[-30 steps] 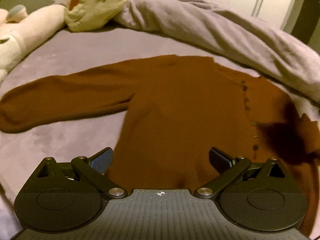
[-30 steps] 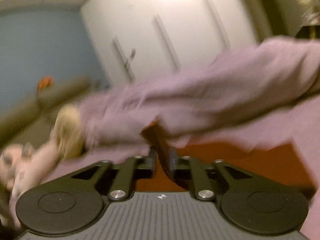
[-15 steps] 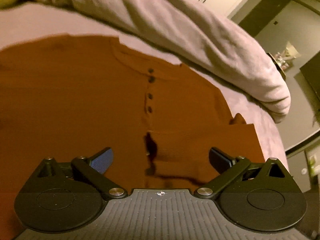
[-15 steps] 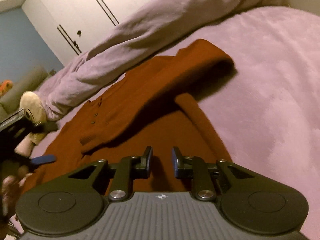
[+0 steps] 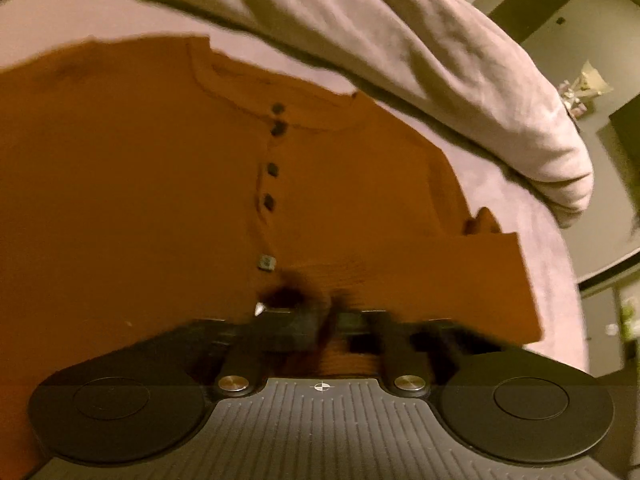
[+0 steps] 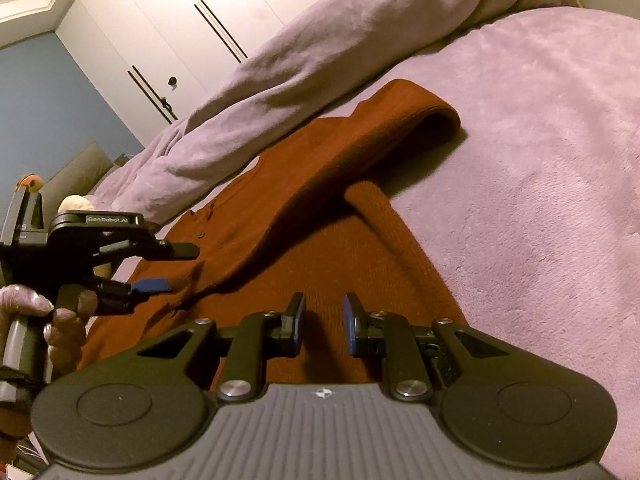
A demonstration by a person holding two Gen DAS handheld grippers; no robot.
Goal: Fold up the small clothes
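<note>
A rust-brown buttoned shirt (image 5: 152,184) lies flat on the lilac bed (image 6: 540,168), also seen in the right wrist view (image 6: 340,248). One sleeve (image 6: 360,156) is folded across its chest. In the left wrist view my left gripper (image 5: 320,320) is blurred, its fingers drawn close together over the sleeve cuff (image 5: 400,276); whether it pinches the cuff is unclear. In the right wrist view the left gripper (image 6: 176,268) hovers at the shirt's left with a gap between its fingers. My right gripper (image 6: 323,320) is partly open and empty above the shirt's lower body.
A rumpled lilac duvet (image 5: 400,52) lies along the far side of the shirt, also in the right wrist view (image 6: 280,76). White wardrobe doors (image 6: 180,28) stand behind. The bed edge drops off at the right (image 5: 576,264). A person's hand (image 6: 36,320) holds the left gripper.
My left gripper's fingers have come together from wide open, near the folded sleeve cuff. My right gripper let go of the sleeve, opened a little, and drew back over the shirt's lower body.
</note>
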